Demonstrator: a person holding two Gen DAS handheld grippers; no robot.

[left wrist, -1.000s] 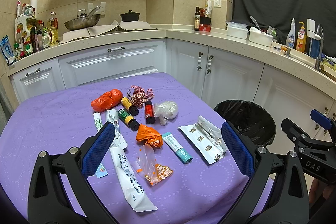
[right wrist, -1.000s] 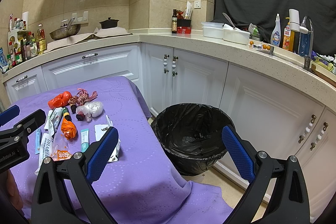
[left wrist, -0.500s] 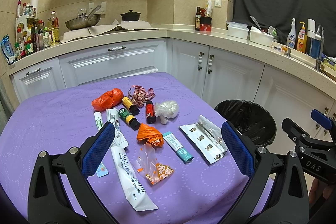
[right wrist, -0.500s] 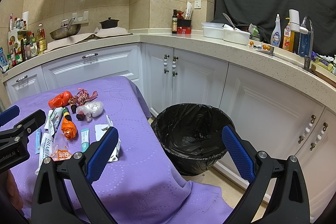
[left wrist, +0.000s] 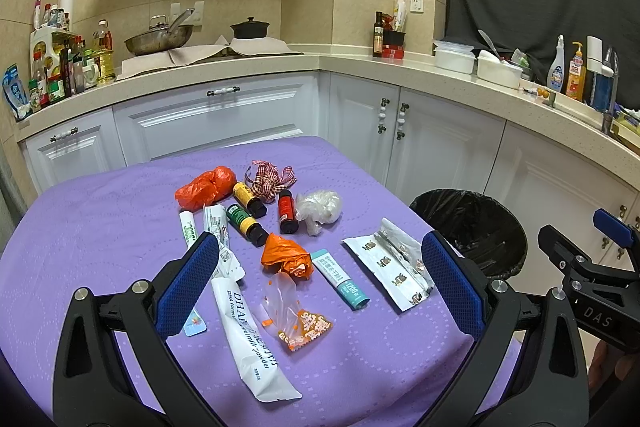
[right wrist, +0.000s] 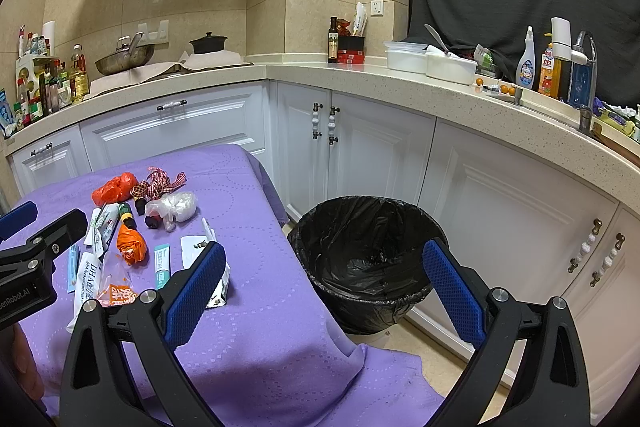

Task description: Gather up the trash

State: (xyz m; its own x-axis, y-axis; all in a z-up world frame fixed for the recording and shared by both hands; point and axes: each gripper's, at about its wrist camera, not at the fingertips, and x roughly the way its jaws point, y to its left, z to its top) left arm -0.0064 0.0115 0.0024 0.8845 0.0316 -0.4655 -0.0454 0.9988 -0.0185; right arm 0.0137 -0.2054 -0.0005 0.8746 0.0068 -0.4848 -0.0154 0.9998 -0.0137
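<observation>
Trash lies scattered on the purple tablecloth (left wrist: 80, 227): an orange bag (left wrist: 206, 186), a checked ribbon (left wrist: 272, 179), small bottles (left wrist: 287, 211), a clear plastic wad (left wrist: 320, 209), a crumpled orange wrapper (left wrist: 286, 255), a teal tube (left wrist: 340, 279), a white milk-powder sachet (left wrist: 250, 339), a torn snack packet (left wrist: 300, 319) and a white foil packet (left wrist: 390, 267). My left gripper (left wrist: 320, 283) hovers open above the near wrappers, holding nothing. My right gripper (right wrist: 326, 287) is open and empty, over the table's right edge beside the black-lined bin (right wrist: 360, 259).
The bin (left wrist: 472, 231) stands on the floor just right of the table. White cabinets (right wrist: 380, 147) and a counter with a wok (left wrist: 158, 41), a pot (left wrist: 250, 29), bottles and tubs curve behind. A hand shows at the lower right of the left wrist view.
</observation>
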